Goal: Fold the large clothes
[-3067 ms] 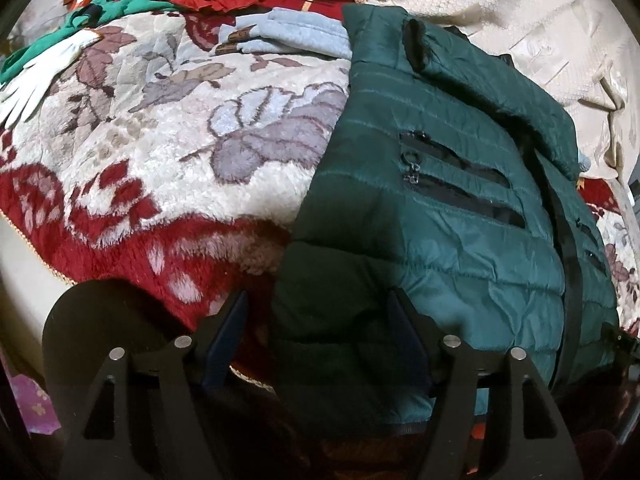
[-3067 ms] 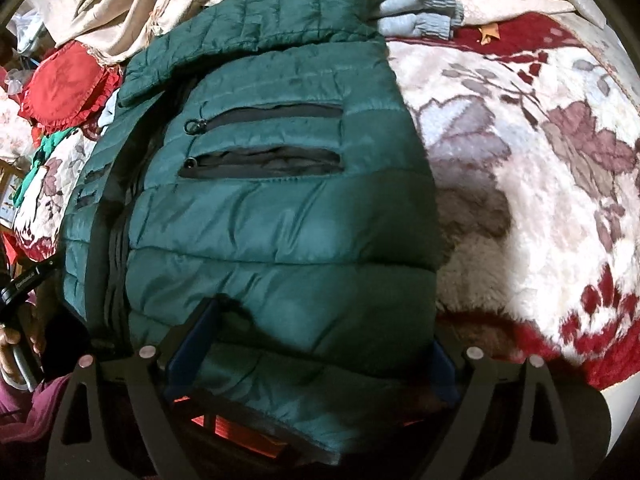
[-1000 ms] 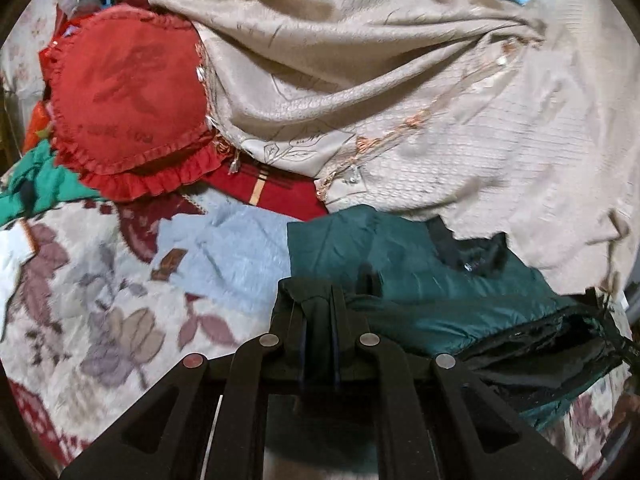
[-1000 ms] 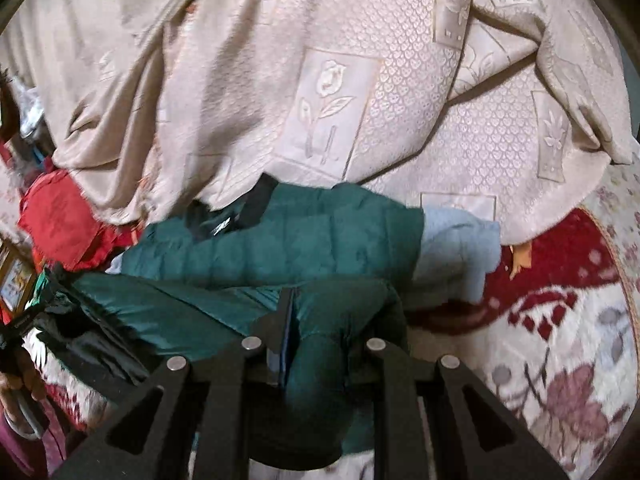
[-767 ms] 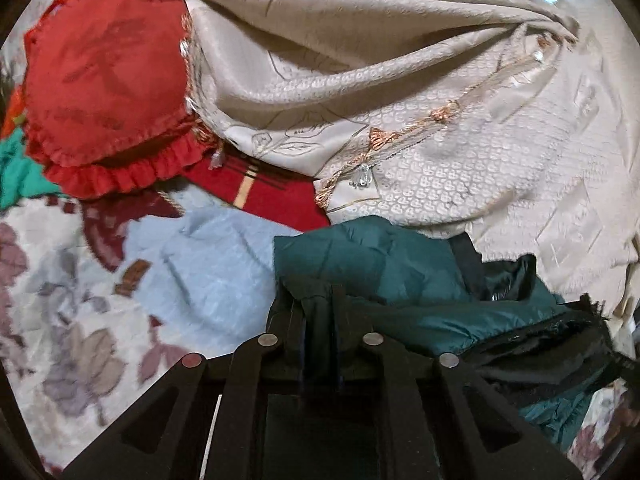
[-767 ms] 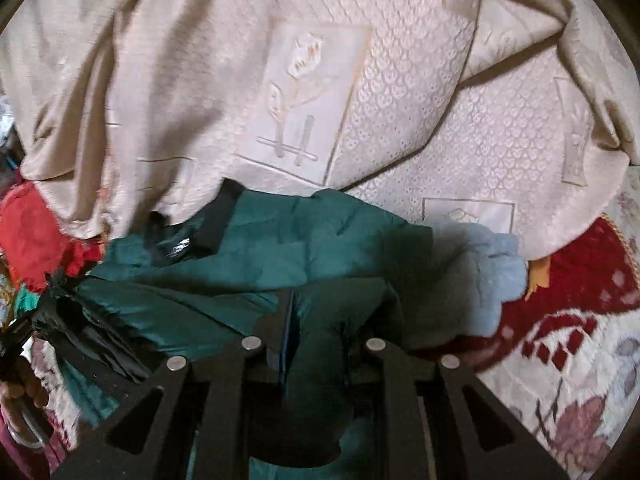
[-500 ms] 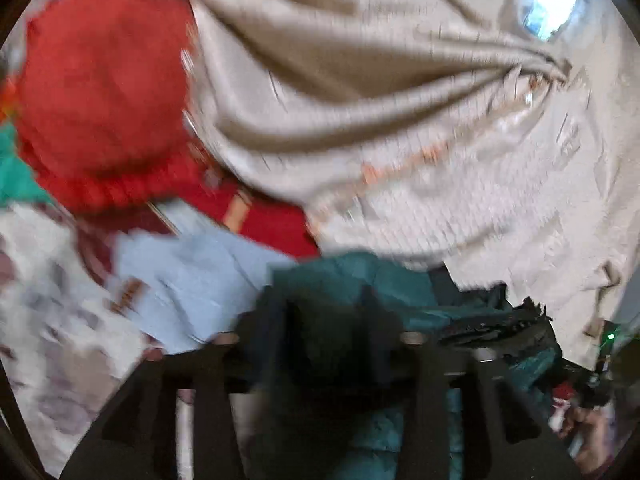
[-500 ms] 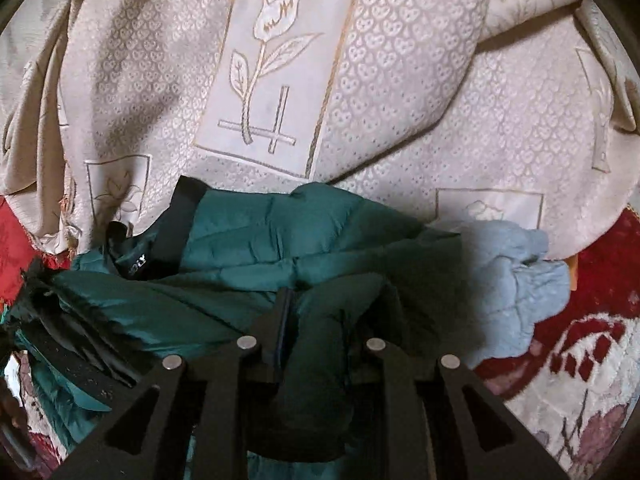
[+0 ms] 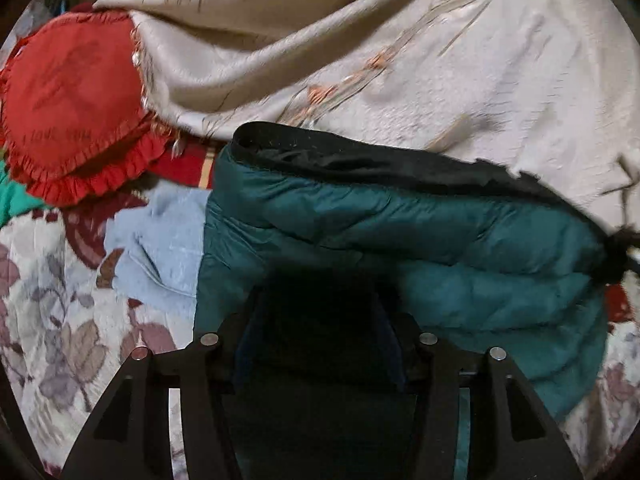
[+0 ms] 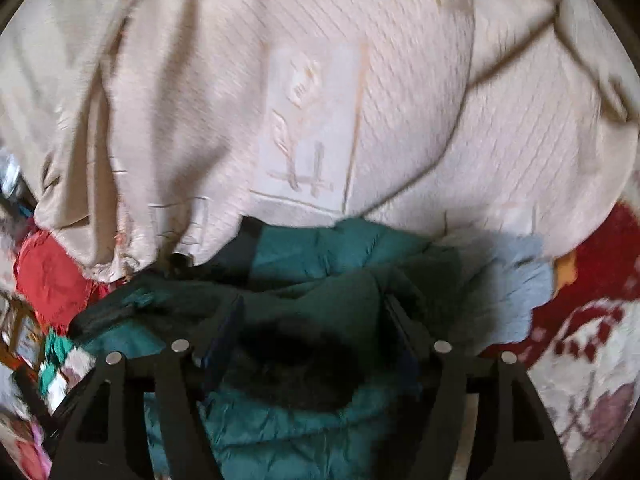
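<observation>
A dark green quilted jacket [image 9: 460,248] with a black inner lining lies folded over on a floral blanket [image 9: 48,320]. Its black-lined edge runs along the top of the fold. My left gripper [image 9: 320,320] is open, its fingers spread over the jacket's near part. In the right wrist view the jacket [image 10: 320,252] lies bunched in front, and my right gripper [image 10: 316,320] is open with green fabric lying loose between its fingers. Both views are blurred.
A beige embroidered cover [image 9: 400,60] is heaped behind the jacket, also filling the right wrist view [image 10: 320,100]. A red frilled cushion [image 9: 68,108] lies at the far left. A light blue cloth [image 9: 160,248] lies beside the jacket's left edge.
Both grippers were shut on the jacket's hem and carried it forward over the collar. Now both have opened and the folded part rests on the jacket.
</observation>
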`<state>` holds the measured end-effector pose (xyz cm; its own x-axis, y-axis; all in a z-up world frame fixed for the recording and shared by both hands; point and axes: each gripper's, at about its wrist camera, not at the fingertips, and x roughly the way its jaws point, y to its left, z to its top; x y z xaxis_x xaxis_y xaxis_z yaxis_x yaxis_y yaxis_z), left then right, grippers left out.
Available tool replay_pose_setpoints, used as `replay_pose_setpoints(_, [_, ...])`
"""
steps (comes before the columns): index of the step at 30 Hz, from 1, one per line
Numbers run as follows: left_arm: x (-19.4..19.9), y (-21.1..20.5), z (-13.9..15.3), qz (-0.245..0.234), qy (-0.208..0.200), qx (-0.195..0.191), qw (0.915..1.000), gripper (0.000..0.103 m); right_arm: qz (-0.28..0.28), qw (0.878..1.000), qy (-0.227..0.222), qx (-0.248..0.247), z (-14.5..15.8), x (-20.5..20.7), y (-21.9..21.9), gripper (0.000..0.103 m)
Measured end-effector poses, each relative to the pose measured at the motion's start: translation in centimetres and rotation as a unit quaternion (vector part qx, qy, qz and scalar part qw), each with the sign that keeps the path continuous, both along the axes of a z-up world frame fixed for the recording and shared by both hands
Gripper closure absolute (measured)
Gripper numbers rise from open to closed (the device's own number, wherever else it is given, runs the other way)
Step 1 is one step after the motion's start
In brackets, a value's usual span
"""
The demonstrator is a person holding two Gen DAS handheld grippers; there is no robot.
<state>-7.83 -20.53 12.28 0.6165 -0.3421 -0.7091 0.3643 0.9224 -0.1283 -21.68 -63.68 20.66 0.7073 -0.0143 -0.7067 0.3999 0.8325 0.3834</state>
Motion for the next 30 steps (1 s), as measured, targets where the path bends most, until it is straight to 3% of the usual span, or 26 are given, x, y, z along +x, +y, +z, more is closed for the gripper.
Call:
replay_pose_setpoints(5, [1.0,-0.6,-0.4,0.019,-0.005,0.003,0.9998,0.069,0.06,0.996,-0.046,-0.044,3.2,-2.4,3.0,0.024])
replay_pose_setpoints(9, [1.9,-1.4,-0.4,0.024,-0.012,0.019,0.9995,0.069,0.124,0.985,0.008,-0.121,0.9,0.5,6.8,0.024])
replay_pose_setpoints(15, [3.9,-2.6,-0.9,0.031,-0.022,0.04,0.9985,0.069,0.09,0.982,0.038,-0.162,-2.6,6.4,6.4,0.024])
replay_pose_setpoints(22, [6.2,-4.3,-2.0,0.036,-0.042,0.048,0.9973,0.069,0.043,0.985,0.052,-0.159,-7.2,10.7,3.2,0.023])
replay_pose_setpoints(26, [6.9,-4.8,-2.3,0.04,-0.047,0.05,0.9968,0.068,0.034,0.984,0.049,-0.166,-8.1,11.7,2.9,0.022])
replay_pose_setpoints(30, [6.9,-4.8,-2.5,0.039,-0.05,0.048,0.9969,0.067,0.039,0.986,0.049,-0.157,-6.5,10.6,3.2,0.022])
